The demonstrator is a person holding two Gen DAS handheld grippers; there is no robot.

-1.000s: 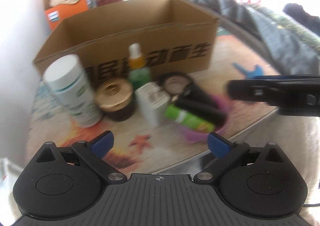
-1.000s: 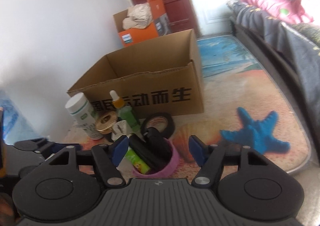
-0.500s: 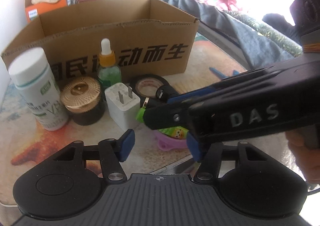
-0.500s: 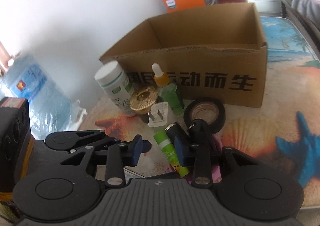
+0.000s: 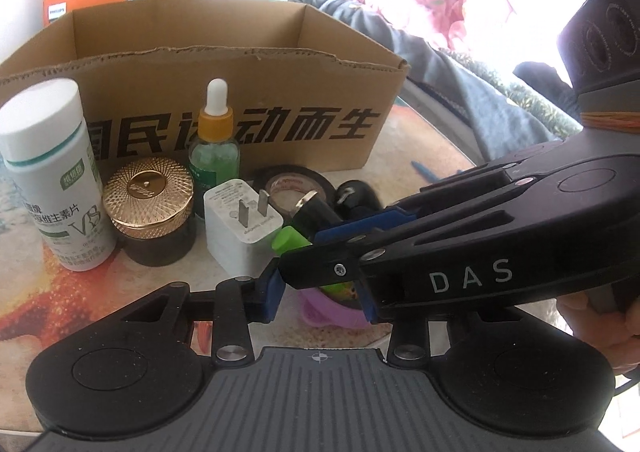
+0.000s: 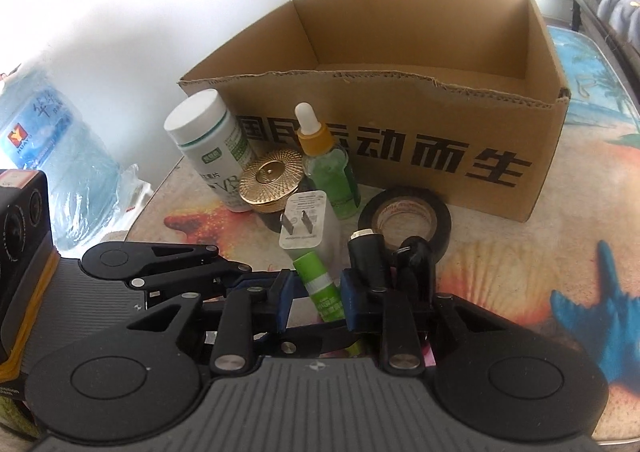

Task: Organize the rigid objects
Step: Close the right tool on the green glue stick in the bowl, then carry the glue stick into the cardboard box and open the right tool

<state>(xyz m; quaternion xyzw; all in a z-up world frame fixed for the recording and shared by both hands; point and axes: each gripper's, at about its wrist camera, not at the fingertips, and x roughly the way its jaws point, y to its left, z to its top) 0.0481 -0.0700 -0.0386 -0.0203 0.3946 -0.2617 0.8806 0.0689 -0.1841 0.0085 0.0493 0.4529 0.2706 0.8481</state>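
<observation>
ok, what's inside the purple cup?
The purple cup holds a green tube and two black cylindrical items, all sticking out above its rim. The grippers cover the cup's lower part and its bottom, so anything smaller in there can't be seen.

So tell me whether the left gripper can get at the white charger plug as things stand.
Probably yes: the white charger plug stands just ahead of the left gripper, its near side bare. The right gripper, crossing from the right, crowds it.

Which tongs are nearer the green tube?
Right. The right tongs straddle the green tube, closing; the left tongs flank the purple cup beneath it.
</observation>
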